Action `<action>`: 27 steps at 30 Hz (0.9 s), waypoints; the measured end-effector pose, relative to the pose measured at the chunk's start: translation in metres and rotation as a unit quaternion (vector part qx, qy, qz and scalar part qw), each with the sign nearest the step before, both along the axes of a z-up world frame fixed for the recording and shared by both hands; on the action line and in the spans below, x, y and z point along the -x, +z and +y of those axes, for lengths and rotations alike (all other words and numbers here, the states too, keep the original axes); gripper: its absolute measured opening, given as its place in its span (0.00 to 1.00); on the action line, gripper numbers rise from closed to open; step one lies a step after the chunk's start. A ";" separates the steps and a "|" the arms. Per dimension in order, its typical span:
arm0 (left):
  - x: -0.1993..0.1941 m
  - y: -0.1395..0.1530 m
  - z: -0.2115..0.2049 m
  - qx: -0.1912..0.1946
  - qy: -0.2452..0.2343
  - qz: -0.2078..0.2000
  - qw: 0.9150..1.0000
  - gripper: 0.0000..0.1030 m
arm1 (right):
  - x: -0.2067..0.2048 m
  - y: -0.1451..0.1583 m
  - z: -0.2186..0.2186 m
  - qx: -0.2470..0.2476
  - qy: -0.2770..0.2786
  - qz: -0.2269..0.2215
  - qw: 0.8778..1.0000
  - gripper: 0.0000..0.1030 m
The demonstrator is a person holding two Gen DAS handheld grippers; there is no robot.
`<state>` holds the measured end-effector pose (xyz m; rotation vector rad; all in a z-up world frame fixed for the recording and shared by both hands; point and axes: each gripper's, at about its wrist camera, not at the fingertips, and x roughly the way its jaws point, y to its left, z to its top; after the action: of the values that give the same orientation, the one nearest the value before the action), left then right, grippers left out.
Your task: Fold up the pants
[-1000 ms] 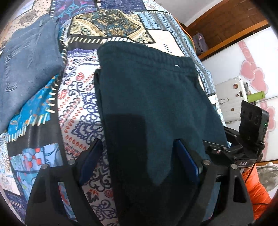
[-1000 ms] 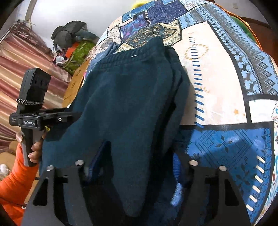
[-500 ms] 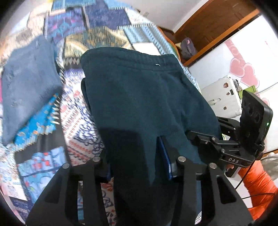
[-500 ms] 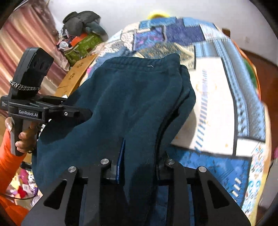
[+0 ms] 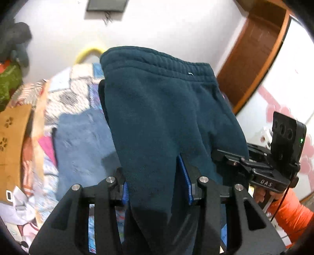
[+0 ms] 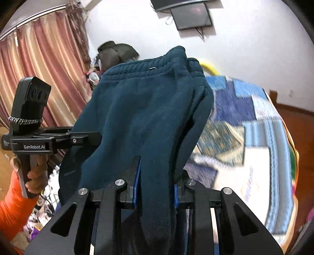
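Note:
The dark teal sweatpants (image 5: pixel 162 117) hang in the air, waistband far from me, lifted off the patchwork bedspread (image 5: pixel 64 92). My left gripper (image 5: pixel 157 188) is shut on the near edge of the pants. My right gripper (image 6: pixel 156 188) is shut on the same near edge, and the pants (image 6: pixel 145 117) drape away from it. Each gripper shows in the other's view: the right one (image 5: pixel 274 166) at the right side, the left one (image 6: pixel 39 137) at the left side.
Folded blue jeans (image 5: pixel 82 149) lie on the bed to the left below the pants. A cardboard box (image 5: pixel 13 133) stands at the far left. Curtains (image 6: pixel 45 64), a wall screen (image 6: pixel 190 15) and a wooden door frame (image 5: pixel 251 58) surround the bed (image 6: pixel 255 127).
Both grippers closed on the near edge of the sweatpants and raised it; the pants came up off the bed and the views tilted up toward the wall.

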<state>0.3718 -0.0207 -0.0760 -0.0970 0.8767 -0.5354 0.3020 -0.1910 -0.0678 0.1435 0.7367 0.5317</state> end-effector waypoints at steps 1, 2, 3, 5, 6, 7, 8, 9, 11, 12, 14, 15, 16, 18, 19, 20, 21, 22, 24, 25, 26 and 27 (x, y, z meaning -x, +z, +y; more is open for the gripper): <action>-0.005 0.003 0.007 0.002 0.008 -0.004 1.000 0.41 | -0.010 0.002 0.008 0.000 0.003 -0.005 1.000 0.23; -0.010 0.005 0.013 0.004 0.015 -0.008 1.000 0.41 | -0.016 0.003 0.013 -0.001 0.006 -0.007 1.000 0.23; -0.018 0.007 0.019 0.005 0.023 -0.013 1.000 0.41 | -0.028 0.004 0.021 -0.002 0.009 -0.010 1.000 0.23; -0.030 0.007 0.033 0.006 0.036 -0.021 0.999 0.41 | -0.039 0.002 0.034 -0.003 0.013 -0.012 1.000 0.23; -0.040 0.004 0.040 0.005 0.045 -0.023 0.999 0.41 | -0.049 0.000 0.042 -0.003 0.014 -0.011 1.000 0.23; -0.048 0.001 0.046 0.003 0.050 -0.023 0.998 0.41 | -0.057 -0.003 0.049 -0.002 0.016 -0.009 1.000 0.23; -0.057 -0.001 0.051 0.001 0.056 -0.022 0.998 0.41 | -0.066 -0.006 0.054 0.000 0.018 -0.007 1.000 0.23; -0.070 -0.007 0.059 -0.001 0.066 -0.018 0.998 0.41 | -0.077 -0.010 0.063 0.002 0.019 -0.003 1.000 0.23; -0.086 -0.017 0.070 -0.001 0.083 -0.006 0.997 0.41 | -0.098 -0.022 0.079 0.008 0.022 0.008 1.000 0.23; -0.100 -0.027 0.074 -0.001 0.094 0.000 0.996 0.41 | -0.104 -0.026 0.085 0.011 0.023 0.012 1.000 0.23; -0.121 -0.045 0.084 -0.008 0.108 0.008 0.994 0.41 | -0.124 -0.039 0.099 0.018 0.024 0.025 0.999 0.22; -0.128 -0.051 0.088 -0.009 0.112 0.013 0.994 0.41 | -0.137 -0.047 0.107 0.019 0.024 0.036 0.999 0.22; -0.141 -0.062 0.093 -0.013 0.118 0.022 0.993 0.41 | -0.147 -0.056 0.112 0.020 0.023 0.046 0.998 0.22; -0.163 -0.082 0.102 -0.017 0.128 0.039 0.991 0.41 | -0.164 -0.071 0.122 0.025 0.022 0.062 0.998 0.22; -0.171 -0.091 0.105 -0.020 0.131 0.044 0.990 0.41 | -0.173 -0.081 0.126 0.028 0.020 0.070 0.997 0.22; -0.178 -0.099 0.108 -0.022 0.135 0.049 0.989 0.41 | -0.179 -0.088 0.128 0.031 0.020 0.077 0.996 0.22; -0.186 -0.110 0.112 -0.023 0.143 0.058 0.988 0.41 | -0.188 -0.097 0.132 0.035 0.020 0.085 0.996 0.22; -0.193 -0.119 0.116 -0.022 0.148 0.065 0.987 0.41 | -0.196 -0.106 0.135 0.041 0.021 0.093 0.995 0.22; -0.206 -0.138 0.121 -0.023 0.157 0.079 0.984 0.41 | -0.209 -0.120 0.140 0.048 0.022 0.109 0.993 0.22; -0.214 -0.150 0.124 -0.026 0.162 0.091 0.982 0.41 | -0.214 -0.126 0.142 0.050 0.023 0.116 0.992 0.22; -0.221 -0.165 0.128 -0.024 0.168 0.106 0.980 0.41 | -0.217 -0.133 0.143 0.053 0.025 0.125 0.990 0.22; -0.225 -0.175 0.130 -0.022 0.170 0.117 0.978 0.41 | -0.221 -0.140 0.144 0.058 0.026 0.135 0.989 0.22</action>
<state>0.5966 0.1096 -0.2513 -0.2688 1.0742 -0.1844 0.5235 -0.0475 -0.2078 0.0891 1.0349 0.5230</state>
